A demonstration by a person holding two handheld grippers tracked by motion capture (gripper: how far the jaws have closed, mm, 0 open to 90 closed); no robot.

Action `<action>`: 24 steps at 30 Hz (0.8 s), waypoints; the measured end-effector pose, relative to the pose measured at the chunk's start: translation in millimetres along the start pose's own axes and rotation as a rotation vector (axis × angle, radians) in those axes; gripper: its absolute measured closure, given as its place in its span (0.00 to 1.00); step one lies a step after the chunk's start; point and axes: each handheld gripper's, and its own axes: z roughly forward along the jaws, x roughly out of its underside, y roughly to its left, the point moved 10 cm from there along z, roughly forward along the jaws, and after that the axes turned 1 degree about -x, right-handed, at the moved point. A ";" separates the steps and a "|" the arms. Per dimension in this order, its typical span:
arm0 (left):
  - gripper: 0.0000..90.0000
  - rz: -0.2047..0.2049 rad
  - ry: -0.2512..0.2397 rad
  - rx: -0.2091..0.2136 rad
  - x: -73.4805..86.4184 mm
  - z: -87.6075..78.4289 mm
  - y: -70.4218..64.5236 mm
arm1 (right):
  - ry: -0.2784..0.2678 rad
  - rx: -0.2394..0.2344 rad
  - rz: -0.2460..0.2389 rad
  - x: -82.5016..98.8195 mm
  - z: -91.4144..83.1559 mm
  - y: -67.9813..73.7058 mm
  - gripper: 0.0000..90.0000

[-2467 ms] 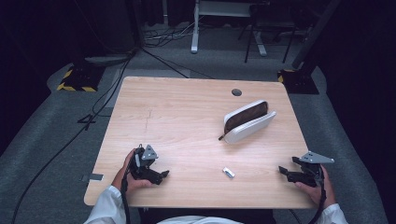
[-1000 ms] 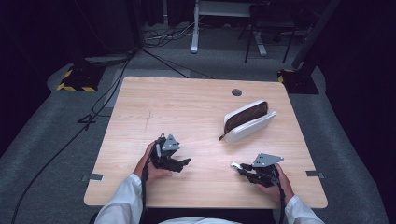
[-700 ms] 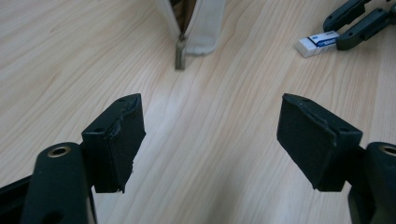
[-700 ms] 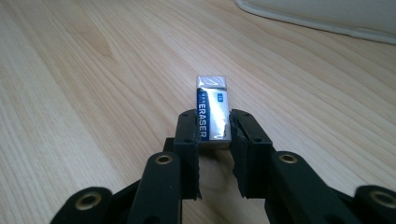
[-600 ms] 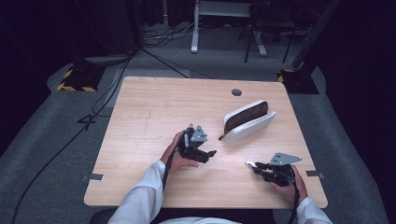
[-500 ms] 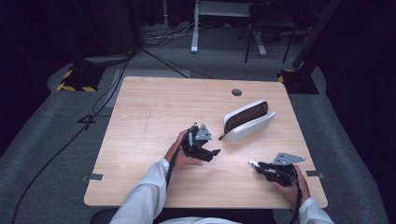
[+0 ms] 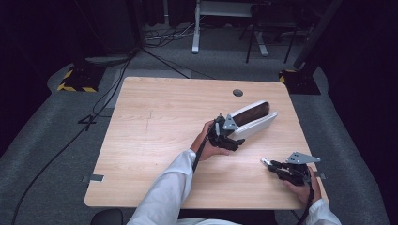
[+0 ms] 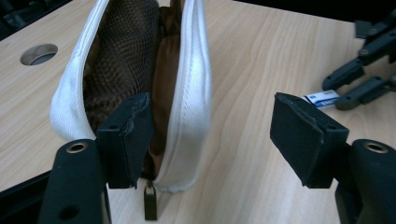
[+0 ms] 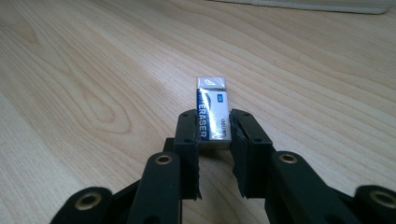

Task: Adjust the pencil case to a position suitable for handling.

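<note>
A white zip pouch (image 7: 253, 120) with a brown mesh lining lies open on the wooden table (image 7: 155, 126), right of centre. My left gripper (image 7: 231, 136) is open at the pouch's near end. In the left gripper view one jaw stands at the pouch mouth (image 8: 140, 70) and the white side wall (image 8: 191, 107) lies between the jaws, with the zip pull (image 8: 150, 205) just below. My right gripper (image 7: 271, 165) is near the front right edge, shut on a small white and blue eraser (image 9: 212, 114), held low over the wood.
A round cable hole (image 7: 238, 93) sits in the table's far side, behind the pouch. Dark floor with cables and stands surrounds the table. Bare wood stretches across the left half.
My left gripper has travelled from the front left up to the pouch's near end. My right gripper came in, shut on the eraser and carried it a little to the right.
</note>
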 end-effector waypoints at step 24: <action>0.85 0.086 0.025 0.073 33.3 -36.0 9.4 | -0.004 -0.005 0.003 0.2 -0.3 -0.8 0.82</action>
